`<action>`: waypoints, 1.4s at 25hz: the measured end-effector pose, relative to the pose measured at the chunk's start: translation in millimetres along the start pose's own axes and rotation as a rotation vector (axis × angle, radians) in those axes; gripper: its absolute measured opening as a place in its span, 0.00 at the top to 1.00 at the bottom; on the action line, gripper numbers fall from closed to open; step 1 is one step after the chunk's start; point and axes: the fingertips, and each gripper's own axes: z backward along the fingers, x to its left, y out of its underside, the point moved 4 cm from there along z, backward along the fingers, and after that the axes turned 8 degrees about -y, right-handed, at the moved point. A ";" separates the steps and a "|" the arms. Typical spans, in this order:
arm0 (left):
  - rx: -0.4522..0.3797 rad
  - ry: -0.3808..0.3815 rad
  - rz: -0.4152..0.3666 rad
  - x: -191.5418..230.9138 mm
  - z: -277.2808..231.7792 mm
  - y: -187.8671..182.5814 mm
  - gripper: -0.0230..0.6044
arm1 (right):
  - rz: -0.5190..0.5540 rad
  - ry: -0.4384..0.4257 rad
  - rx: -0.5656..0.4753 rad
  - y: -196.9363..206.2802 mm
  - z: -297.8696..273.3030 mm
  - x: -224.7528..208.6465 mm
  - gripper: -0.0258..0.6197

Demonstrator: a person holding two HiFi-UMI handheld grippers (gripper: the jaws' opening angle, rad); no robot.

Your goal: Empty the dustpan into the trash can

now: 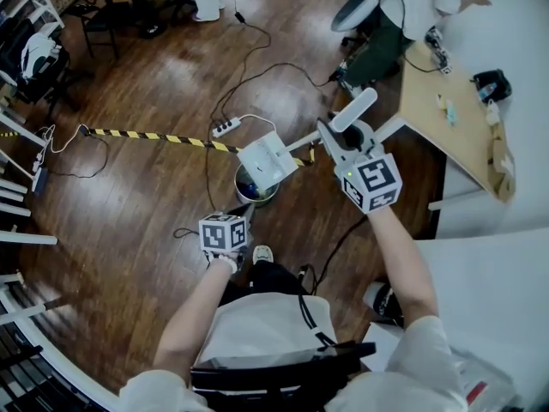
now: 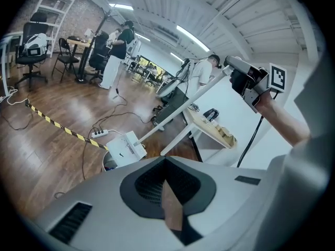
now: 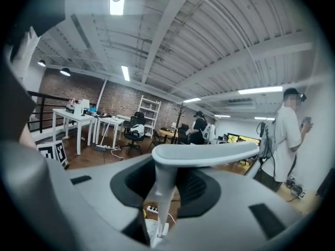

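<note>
Two right fingers (image 3: 246, 208) clamp the dustpan handle (image 3: 163, 193) between them; left fingers (image 2: 104, 203) together.

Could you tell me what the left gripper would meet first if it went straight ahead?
Likely the dustpan handle, or the trash can beyond it; depth is unclear.

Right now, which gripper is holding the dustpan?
The right gripper: its jaws clamp the long white handle of the dustpan. The left gripper holds nothing.
</note>
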 end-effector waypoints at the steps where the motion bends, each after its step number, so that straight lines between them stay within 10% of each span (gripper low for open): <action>1: -0.001 0.005 -0.005 -0.7 3.9 2.4 0.98 | 0.013 -0.013 0.003 0.9 1.6 9.9 0.78; 35: 0.017 0.087 -0.051 13.2 94.9 78.5 0.98 | 0.177 -0.044 0.088 8.6 18.1 137.2 0.78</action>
